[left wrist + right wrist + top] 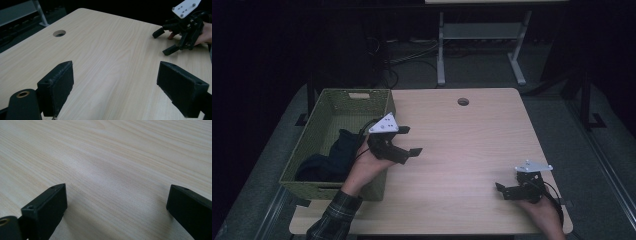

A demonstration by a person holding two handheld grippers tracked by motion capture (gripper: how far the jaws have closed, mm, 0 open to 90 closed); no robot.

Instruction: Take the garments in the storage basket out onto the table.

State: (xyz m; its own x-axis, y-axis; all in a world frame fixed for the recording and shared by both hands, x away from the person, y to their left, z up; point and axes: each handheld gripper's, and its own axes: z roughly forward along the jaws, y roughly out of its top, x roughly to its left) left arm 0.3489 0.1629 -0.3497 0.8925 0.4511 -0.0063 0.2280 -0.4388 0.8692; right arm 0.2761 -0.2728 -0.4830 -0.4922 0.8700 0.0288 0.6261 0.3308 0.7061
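Leftmost, a green woven basket [325, 131] sits at the desk's [462, 150] left edge, its near wall partly behind a plaid sleeve [333, 216]. Dark cloth [332, 157] lies bunched inside it; its folds are too dim to make out. Just right of the basket hangs the left tool [408, 141], jaws spread wide and holding nothing, above bare wood. Farther back, a round hole [463, 101] pierces the desk. Near the front right corner the right tool [503, 191] rests low, also spread and empty, its hand [544, 215] cut off by the picture's bottom edge.
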